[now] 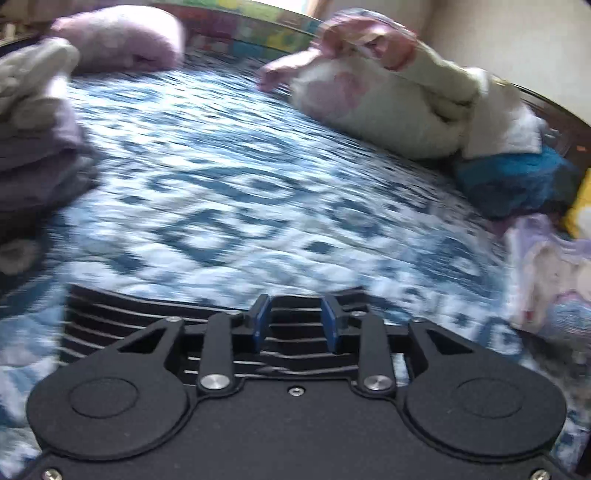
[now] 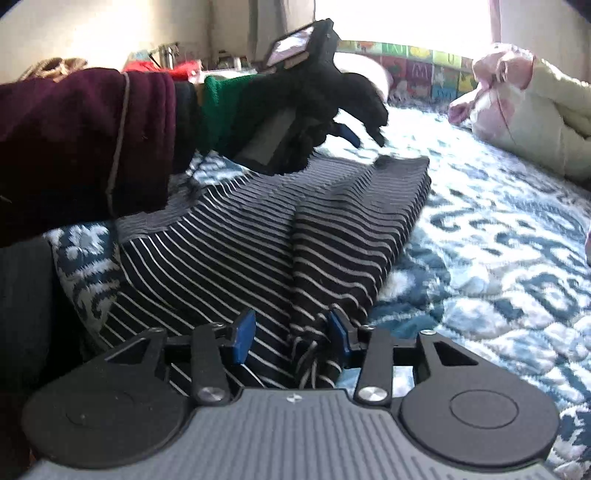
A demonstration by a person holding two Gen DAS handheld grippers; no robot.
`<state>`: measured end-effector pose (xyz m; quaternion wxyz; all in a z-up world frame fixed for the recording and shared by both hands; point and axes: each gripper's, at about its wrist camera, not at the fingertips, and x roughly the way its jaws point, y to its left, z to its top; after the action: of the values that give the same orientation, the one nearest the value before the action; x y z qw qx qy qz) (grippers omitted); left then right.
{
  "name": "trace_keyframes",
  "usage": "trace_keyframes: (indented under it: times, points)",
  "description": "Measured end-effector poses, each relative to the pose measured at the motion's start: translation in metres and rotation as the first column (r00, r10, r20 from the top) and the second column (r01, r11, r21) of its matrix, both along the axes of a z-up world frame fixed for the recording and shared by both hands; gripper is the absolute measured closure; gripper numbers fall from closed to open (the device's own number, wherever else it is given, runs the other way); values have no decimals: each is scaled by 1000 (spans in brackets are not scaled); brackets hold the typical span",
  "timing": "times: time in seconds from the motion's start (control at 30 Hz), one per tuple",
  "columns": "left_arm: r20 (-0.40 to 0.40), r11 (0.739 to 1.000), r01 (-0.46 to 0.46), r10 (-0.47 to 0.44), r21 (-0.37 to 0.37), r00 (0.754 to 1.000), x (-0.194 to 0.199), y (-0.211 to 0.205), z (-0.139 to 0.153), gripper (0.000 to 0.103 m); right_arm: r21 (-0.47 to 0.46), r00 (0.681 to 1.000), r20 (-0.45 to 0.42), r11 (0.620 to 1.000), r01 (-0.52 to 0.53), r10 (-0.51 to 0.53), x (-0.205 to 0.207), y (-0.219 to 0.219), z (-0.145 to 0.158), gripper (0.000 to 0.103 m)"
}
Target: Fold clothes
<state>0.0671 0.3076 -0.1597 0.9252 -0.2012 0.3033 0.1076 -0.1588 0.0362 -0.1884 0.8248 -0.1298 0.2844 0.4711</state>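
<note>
The striped garment (image 2: 258, 240) is lying on the blue patterned bedspread (image 2: 498, 258), stretching ahead of your right gripper (image 2: 291, 334), whose jaws are standing apart with a bunched fold touching the right-hand pad. Your left gripper (image 1: 295, 323) is hovering over the garment's edge, jaws parted, nothing between them. Beyond it, clothes (image 1: 388, 107) are sitting piled.

Daylit from a blown-out window (image 2: 399, 22) at twelve o'clock; heavy motion blur across the left wrist view; right view sharper; fisheye bending and dark corners throughout.
</note>
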Motion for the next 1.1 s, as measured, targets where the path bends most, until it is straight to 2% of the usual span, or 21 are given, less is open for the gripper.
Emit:
trace_keyframes:
  times: [0.1, 0.2, 0.27, 0.43, 0.57, 0.63, 0.7, 0.77, 0.93, 1.0, 1.07, 1.1]
  points:
    - [-57, 993, 73, -68, 94, 996, 26, -24, -7, 80, -26, 1000, 4, 1000, -14, 14, -2, 6, -4, 59]
    - [-158, 984, 92, -67, 153, 985, 55, -33, -31, 80, -74, 1000, -16, 997, -24, 23, -1, 12, -11, 55]
    - [-187, 976, 102, -66, 193, 980, 62, -37, -38, 80, -87, 999, -24, 996, -24, 22, 0, 14, -13, 55]
    - [-219, 978, 94, -52, 187, 974, 64, -35, -31, 79, -81, 998, -70, 997, -16, 10, 7, 12, -15, 55]
    - [-130, 975, 72, -45, 210, 991, 29, -43, 1, 77, -75, 998, -57, 997, -6, 1, 3, 9, -9, 55]
    - [-69, 978, 45, -32, 203, 997, -3, -46, 20, 77, 7, 997, -81, 1000, 9, -8, 5, -7, 5, 55]
    - [-38, 981, 39, -32, 190, 999, -37, -51, 30, 77, 59, 992, -103, 995, 76, -70, 15, -24, 20, 55]
    - [-16, 986, 33, -31, 161, 999, -73, -59, 35, 77, 69, 985, -102, 987, 147, -140, 26, -41, 30, 55]
    - [10, 995, 91, -92, 48, 996, -144, -92, 22, 77, 129, 941, -193, 943, 305, -278, 49, -81, 40, 53]
    - [-3, 990, 140, -140, 15, 990, -159, -113, 9, 77, 121, 917, -218, 923, 364, -334, 52, -88, 35, 51]
    - [-20, 982, 188, -187, 19, 982, -166, -133, -4, 77, 122, 898, -256, 910, 397, -358, 55, -93, 29, 46]
    - [-25, 979, 206, -206, 7, 978, -167, -139, -11, 81, 121, 888, -274, 903, 412, -368, 54, -95, 27, 45]
